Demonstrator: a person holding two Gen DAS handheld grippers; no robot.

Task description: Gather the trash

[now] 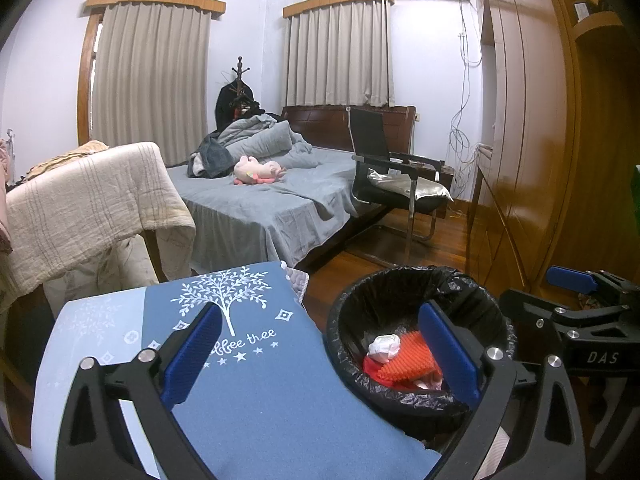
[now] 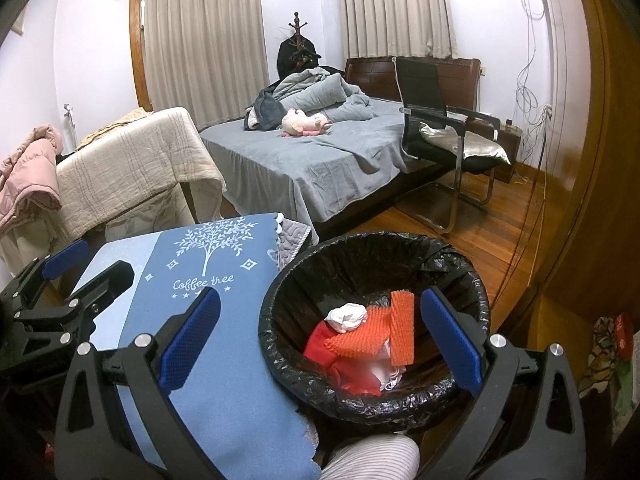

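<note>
A round bin with a black liner (image 1: 486, 308) (image 2: 460, 264) stands on the wood floor beside a table with a blue cloth (image 1: 260, 392) (image 2: 224, 368). Inside lie orange ribbed foam pieces (image 1: 404, 362) (image 2: 396, 330), a crumpled white paper (image 1: 384, 346) (image 2: 348, 316) and red material (image 2: 320, 346). My left gripper (image 1: 320, 354) is open and empty, over the table edge and the bin's near rim. My right gripper (image 2: 320, 338) is open and empty, above the bin. Each gripper shows in the other's view, the right one (image 1: 580, 284) and the left one (image 2: 60, 264).
A bed with grey sheets (image 1: 260, 196) (image 2: 320, 148) holds a pink plush toy (image 1: 256, 170) (image 2: 304, 122). A black chair with a silver cushion (image 1: 400, 184) (image 2: 452, 132) stands by it. A cloth-draped chair (image 1: 92, 208) (image 2: 136, 168) is left; a wooden wardrobe (image 1: 540, 140) is right.
</note>
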